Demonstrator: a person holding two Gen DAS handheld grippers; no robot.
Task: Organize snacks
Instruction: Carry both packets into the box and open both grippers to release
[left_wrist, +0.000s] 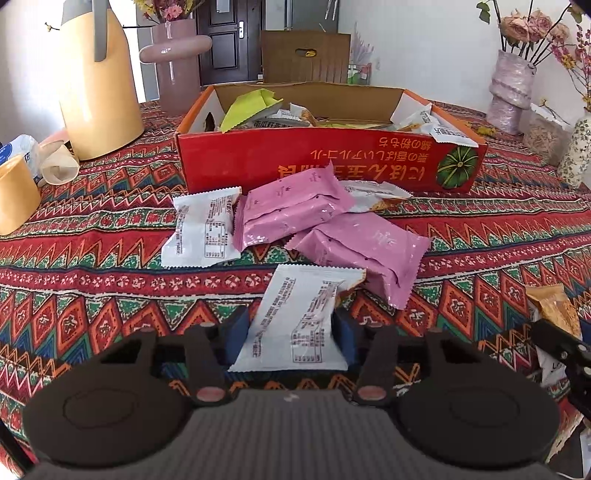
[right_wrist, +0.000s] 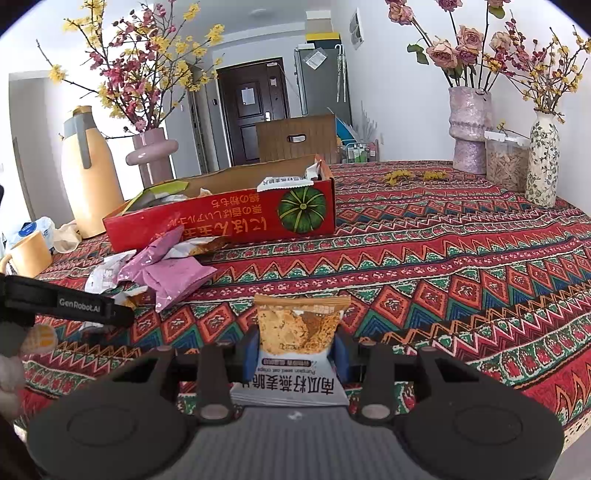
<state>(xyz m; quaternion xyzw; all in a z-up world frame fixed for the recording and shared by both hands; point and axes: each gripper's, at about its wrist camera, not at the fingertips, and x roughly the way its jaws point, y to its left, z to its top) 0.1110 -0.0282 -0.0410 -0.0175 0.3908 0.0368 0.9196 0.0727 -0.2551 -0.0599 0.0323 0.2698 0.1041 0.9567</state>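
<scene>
The left claw (left_wrist: 291, 332) grips a white snack packet (left_wrist: 299, 317) between its blue pads, low over the patterned desk (left_wrist: 110, 258), with two pink packets (left_wrist: 291, 210) and another white one just before the red box (left_wrist: 325, 162).

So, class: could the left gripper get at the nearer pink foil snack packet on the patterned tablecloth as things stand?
Probably not yet: the left gripper is already shut on a white snack packet. The path to the nearer pink foil snack packet looks otherwise clear.
</scene>
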